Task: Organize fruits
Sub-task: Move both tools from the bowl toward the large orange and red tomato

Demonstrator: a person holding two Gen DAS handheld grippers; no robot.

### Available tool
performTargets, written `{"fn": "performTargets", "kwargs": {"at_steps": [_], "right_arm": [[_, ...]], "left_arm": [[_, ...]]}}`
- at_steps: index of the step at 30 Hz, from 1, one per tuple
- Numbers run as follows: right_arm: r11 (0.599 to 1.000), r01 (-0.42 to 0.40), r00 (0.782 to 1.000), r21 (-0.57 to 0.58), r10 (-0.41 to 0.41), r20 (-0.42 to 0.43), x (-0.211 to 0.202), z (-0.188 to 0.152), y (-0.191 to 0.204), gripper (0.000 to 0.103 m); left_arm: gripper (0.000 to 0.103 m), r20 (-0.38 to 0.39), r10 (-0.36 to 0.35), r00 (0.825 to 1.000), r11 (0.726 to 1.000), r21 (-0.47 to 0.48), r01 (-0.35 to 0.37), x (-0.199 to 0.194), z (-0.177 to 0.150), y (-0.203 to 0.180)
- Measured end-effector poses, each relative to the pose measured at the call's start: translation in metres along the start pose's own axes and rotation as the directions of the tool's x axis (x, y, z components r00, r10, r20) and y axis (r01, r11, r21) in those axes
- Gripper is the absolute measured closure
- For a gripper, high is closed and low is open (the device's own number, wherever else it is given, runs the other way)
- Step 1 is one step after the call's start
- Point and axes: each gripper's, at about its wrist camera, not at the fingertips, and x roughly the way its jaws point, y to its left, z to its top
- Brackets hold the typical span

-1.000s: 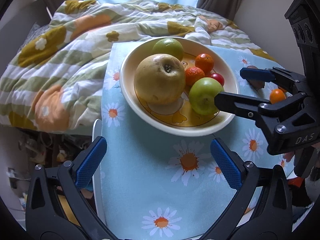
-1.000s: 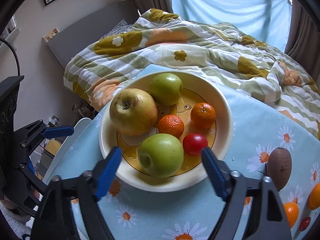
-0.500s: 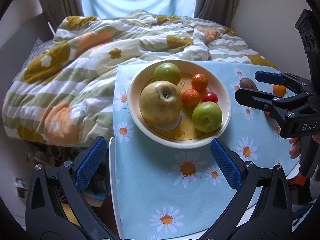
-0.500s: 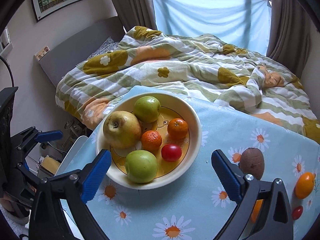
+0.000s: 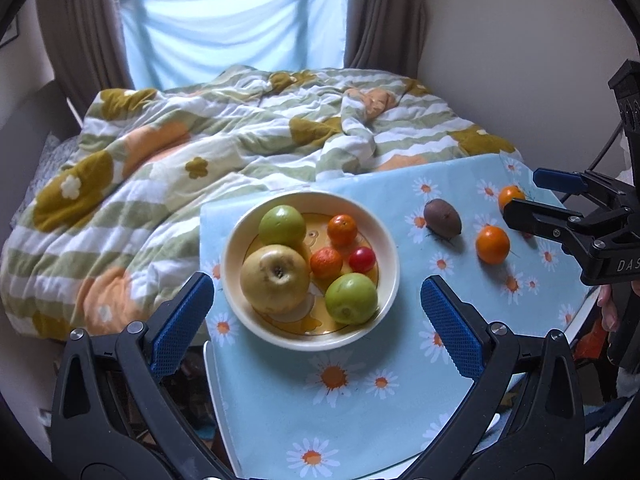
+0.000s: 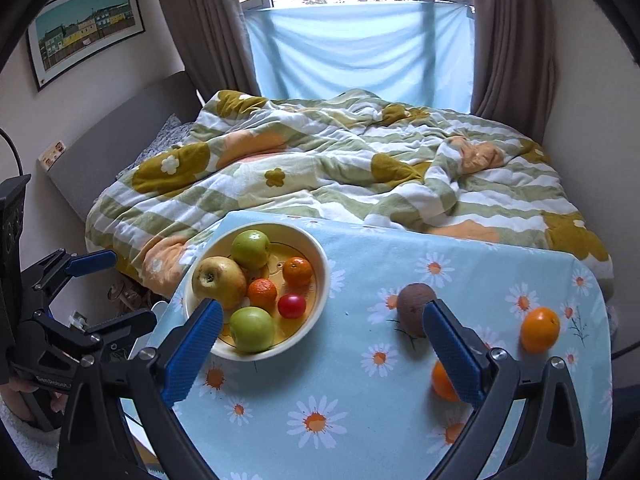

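bowl [image 6: 320, 256] sat far-left on the counter [image 5: 360, 420], six fruits in | kiwi [image 6: 414, 304] and oranges [image 6: 540, 329] loose right | both my grippers' fingers [image 6: 194, 338] were wide open, empty | I reckoned: straddle kiwi squarely, squeeze gently

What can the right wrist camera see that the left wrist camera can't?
Only the right wrist view shows the framed picture on the wall, the grey headboard, and the open left gripper off to the side.

Only the left wrist view shows the open right gripper from the side, near an orange.

Both show the bowl with three apples, two small oranges and a red fruit, the brown kiwi, loose oranges on the daisy tablecloth, and the flowery blanket.
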Motion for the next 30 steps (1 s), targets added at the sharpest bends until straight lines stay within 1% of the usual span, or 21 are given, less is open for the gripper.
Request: {"fn": "performTargets", "kwargs": {"at_steps": [5,9,15,21,24,27,30], "right_arm": [[0.998,0.055,0.998,0.038,-0.055,0.012,-0.026,-0.008,-0.035,0.003],[0.995,0.082,0.997,0.053,-0.082,0.013,-0.044,-0.018,-0.068,0.003],[0.994,0.102,0.995,0.05,-0.102,-0.011,-0.06,-0.03,-0.117,0.003],[0.995,0.092,0.995,0.05,-0.089,-0.05,-0.059,-0.046,-0.168,0.003],[0.996,0.076,0.994,0.04,-0.072,-0.079,-0.052,-0.054,-0.189,0.003],[0.997,0.067,0.992,0.025,-0.064,-0.106,-0.042,-0.062,-0.208,0.003],[0.999,0.048,0.991,0.02,-0.046,-0.123,-0.034,-0.07,-0.222,0.003]], "left_arm": [[0.0,0.022,-0.02,1.0,1.0,0.013,0.02,-0.001,0.012,-0.029],[0.0,0.034,-0.014,0.999,1.0,0.006,0.013,0.0,0.018,-0.059],[0.0,0.031,-0.019,0.999,1.0,-0.018,0.019,0.011,0.026,-0.11],[0.0,-0.027,-0.001,1.0,1.0,-0.006,0.0,0.04,0.028,-0.162],[0.0,-0.049,-0.022,0.999,1.0,-0.019,0.021,0.057,0.027,-0.185],[0.0,-0.071,-0.017,0.997,1.0,-0.019,0.016,0.076,0.025,-0.206],[0.0,-0.083,-0.03,0.996,0.999,-0.025,0.028,0.094,0.021,-0.223]]}}
